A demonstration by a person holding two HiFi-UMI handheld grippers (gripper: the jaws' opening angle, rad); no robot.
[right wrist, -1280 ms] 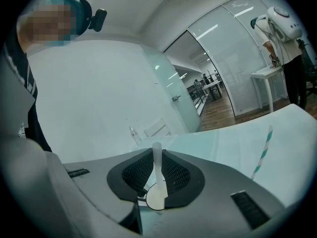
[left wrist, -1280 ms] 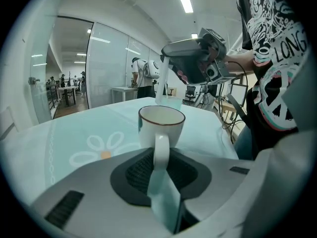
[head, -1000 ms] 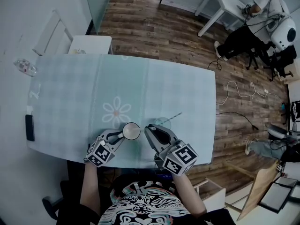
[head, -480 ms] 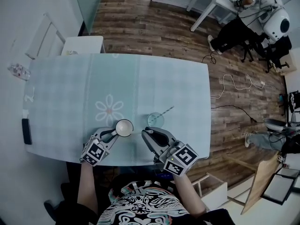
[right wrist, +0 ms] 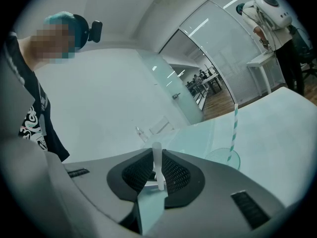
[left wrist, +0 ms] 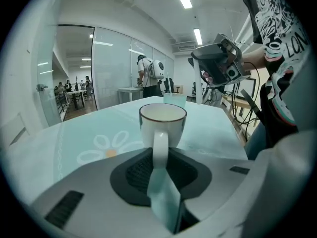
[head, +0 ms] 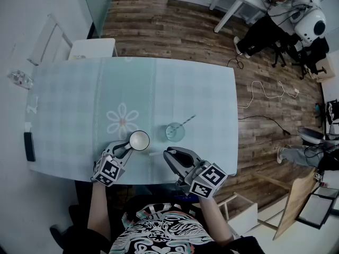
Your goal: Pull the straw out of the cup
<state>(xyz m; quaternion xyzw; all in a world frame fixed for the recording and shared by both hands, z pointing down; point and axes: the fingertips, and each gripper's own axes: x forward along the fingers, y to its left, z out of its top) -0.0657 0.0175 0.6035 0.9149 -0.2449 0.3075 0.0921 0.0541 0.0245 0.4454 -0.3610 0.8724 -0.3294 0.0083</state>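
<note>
Since 1 second ago the right gripper [head: 168, 153] has slid away from the mug [head: 139, 140], so there's a clear gap between them where before it sat right beside the rim. The glass [head: 175, 132] beyond it now shows in full.

Right jaws are clamped on a short white straw [right wrist: 157, 163], which sits pinched between the 2 dark pads. It pokes out past the tips. From the head view it's out of the mug and off to the mug's near-right side, above the desk [head: 69, 99].

The left gripper [head: 126, 148] hasn't budged. Its jaws are closed on the mug's handle, and the mug stands upright on the desk just next to the flower print [head: 122, 121]. Nothing sticks up out of the mug in the left gripper view.

The glass stands on the desk just past the right gripper, with 1 striped straw [head: 186, 123] leaning in it toward the far right. No jaws are touching it.
</note>
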